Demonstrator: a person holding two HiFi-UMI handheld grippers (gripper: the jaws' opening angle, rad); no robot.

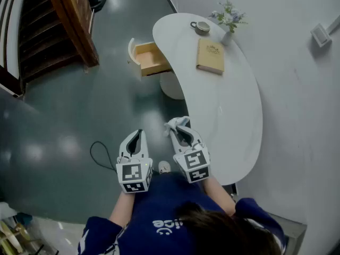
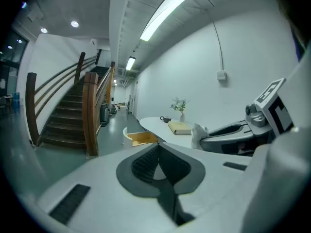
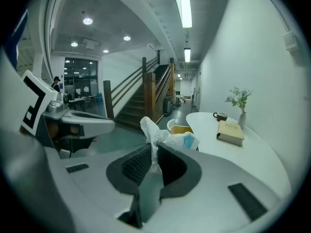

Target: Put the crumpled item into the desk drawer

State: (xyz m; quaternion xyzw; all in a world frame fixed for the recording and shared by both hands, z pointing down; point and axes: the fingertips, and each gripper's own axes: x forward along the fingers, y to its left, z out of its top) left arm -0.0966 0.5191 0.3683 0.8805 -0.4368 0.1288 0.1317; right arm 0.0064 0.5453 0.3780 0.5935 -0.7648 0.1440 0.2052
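Closest to the head camera is the person's blue top [image 1: 159,217], and just beyond it I see both tools held out side by side over the grey floor [image 1: 79,116].

Right tool [image 3: 153,163]: its jaws are clamped on the crumpled item [image 3: 150,127], a wad of white paper or wrapping with a pale blue patch. A thin fold of it is pinched between the pads, and the rest bunches up above and ahead of the tips.

Left tool [image 2: 158,163]: its jaws are together with nothing between them, and it hangs just to the left of the right tool.

A white curved counter [image 1: 234,116] runs along the right side of the right tool and stretches away ahead of it. At its far end sit a tan book [image 1: 211,56], a cup [image 1: 201,26] and a small vase of flowers [image 1: 228,21].

The desk drawer [image 1: 150,59], pale wood inside, stands pulled open at that far end, well ahead of the right tool and slightly to its left.

I judge the step in hand to be the carry: the item is gripped, but it is nowhere near the drawer yet. My next move would be to walk the right tool forward along the counter's edge until it is above the open drawer, lower it inside, then part the jaws. The drawer is already open, so the left tool has no job here.
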